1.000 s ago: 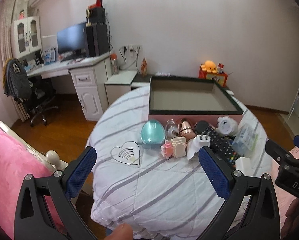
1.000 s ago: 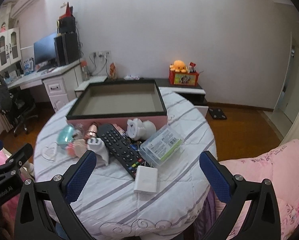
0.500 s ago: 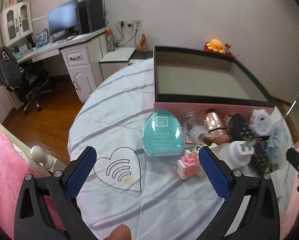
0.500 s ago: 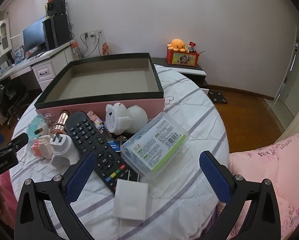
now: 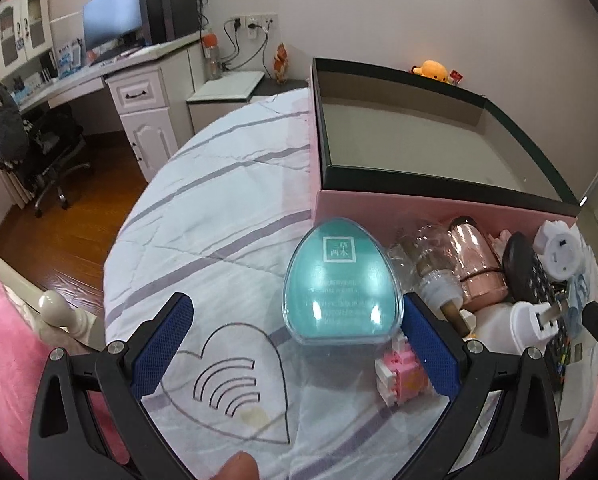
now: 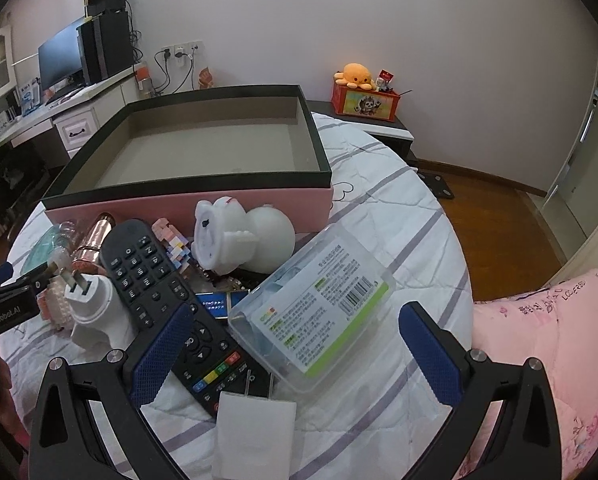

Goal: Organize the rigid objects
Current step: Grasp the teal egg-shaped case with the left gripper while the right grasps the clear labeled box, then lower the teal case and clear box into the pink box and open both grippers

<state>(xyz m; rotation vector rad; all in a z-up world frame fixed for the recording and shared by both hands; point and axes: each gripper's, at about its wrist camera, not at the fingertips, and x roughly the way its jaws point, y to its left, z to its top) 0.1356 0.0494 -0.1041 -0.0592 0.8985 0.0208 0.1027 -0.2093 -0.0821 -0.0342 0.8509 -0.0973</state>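
The left tool (image 5: 297, 340) is held spread, its blue textured pads flanking a glossy teal egg-shaped case (image 5: 341, 288) on the quilted tabletop (image 5: 219, 216). The right tool (image 6: 295, 344) is likewise spread over a clear plastic box (image 6: 311, 304) and black remote (image 6: 171, 296), before the empty pink tray (image 6: 187, 204).

One box (image 6: 187, 204), one black remote (image 6: 171, 300), one teal egg-shaped case (image 5: 341, 286), one clear plastic case (image 6: 311, 304), one white figurine (image 6: 239, 236), two white plugs (image 6: 95, 304) (image 6: 255, 432), one rose-gold bottle (image 5: 477, 264), one pink block toy (image 5: 399, 372).
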